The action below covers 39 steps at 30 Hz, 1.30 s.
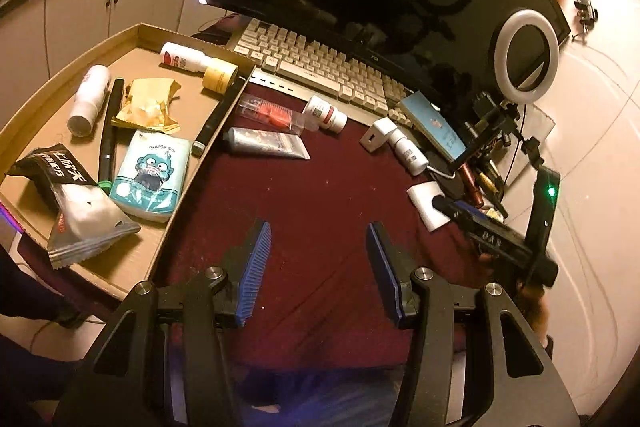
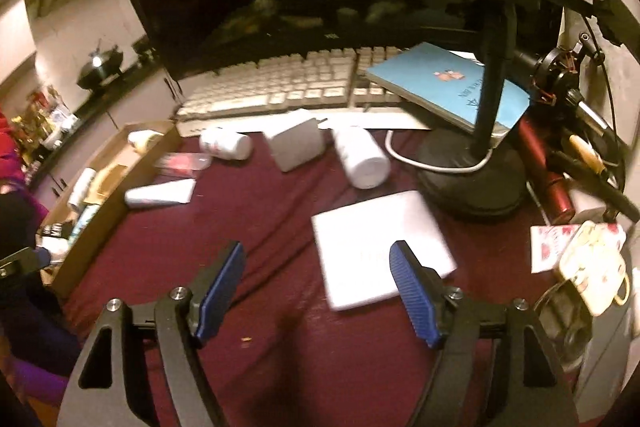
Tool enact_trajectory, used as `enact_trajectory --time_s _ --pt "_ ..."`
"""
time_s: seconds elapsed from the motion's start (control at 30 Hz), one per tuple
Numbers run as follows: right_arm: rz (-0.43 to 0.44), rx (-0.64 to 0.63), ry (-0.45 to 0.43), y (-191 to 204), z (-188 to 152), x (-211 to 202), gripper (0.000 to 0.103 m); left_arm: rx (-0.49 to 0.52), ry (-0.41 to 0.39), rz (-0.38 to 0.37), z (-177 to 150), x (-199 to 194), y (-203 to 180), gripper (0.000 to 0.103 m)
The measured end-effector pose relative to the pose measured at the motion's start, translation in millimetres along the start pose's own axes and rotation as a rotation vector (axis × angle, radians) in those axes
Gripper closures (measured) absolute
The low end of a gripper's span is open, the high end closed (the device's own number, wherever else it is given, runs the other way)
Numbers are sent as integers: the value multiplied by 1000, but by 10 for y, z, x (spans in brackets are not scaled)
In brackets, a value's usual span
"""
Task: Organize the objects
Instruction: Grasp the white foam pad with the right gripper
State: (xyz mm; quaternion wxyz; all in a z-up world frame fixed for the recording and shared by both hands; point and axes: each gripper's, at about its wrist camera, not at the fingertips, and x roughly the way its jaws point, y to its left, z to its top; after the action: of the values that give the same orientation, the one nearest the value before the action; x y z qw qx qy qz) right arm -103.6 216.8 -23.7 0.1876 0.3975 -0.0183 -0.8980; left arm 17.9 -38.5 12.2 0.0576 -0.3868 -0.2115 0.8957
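I've got both spread and empty — left hand-held gripper (image 1: pixel 318 239) over the maroon surface (image 1: pixel 320 187) beside the cardboard tray (image 1: pixel 132 259), right hand-held gripper (image 2: pixel 318 263) just by the white flat box (image 2: pixel 372 227).

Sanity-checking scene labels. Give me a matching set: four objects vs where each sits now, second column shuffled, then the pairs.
Things:
1. tissue pack
2. white tube
3. blue booklet
4. flat white box

Places:
A. on the red cloth, just ahead of the right gripper
B. inside the cardboard tray
C. leaning on the right end of the keyboard
D. on the red cloth beside the tray's wall

Pairs: 1-B, 2-D, 3-C, 4-A
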Motion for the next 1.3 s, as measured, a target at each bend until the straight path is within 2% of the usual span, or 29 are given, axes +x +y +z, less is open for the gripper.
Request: enact_trajectory --time_s 0.13,0.23,0.37,0.53,0.7,0.77,0.9,1.0,1.1,1.2,1.3 --pt "-65 -2 8 -155 83 61 28 -4 5 -7 -8 12 13 53" --pt "-74 9 16 -278 140 124 26 -10 5 -8 -7 18 40 53" --pt "-14 39 116 -362 135 339 26 -21 7 -11 -14 21 69 53" --pt "-14 -36 141 -64 50 335 25 -29 20 -9 -37 64 89 53" --pt "-106 -151 118 273 -36 315 25 -23 34 -8 -53 102 83 53" --pt "-79 -150 130 332 -66 318 24 -23 42 -3 -44 123 88 53" --pt "-92 -168 159 371 -109 409 23 -24 28 2 47 142 66 53" --pt "-81 -117 140 331 -118 385 23 47 10 33 212 214 -38 53" --pt "-75 -81 123 305 -130 362 23 168 7 61 443 393 -158 53" --pt "-90 -95 126 330 -136 368 23 189 20 96 635 615 -126 53" --pt "-104 -104 128 352 -140 379 23 228 71 104 795 879 -88 53"
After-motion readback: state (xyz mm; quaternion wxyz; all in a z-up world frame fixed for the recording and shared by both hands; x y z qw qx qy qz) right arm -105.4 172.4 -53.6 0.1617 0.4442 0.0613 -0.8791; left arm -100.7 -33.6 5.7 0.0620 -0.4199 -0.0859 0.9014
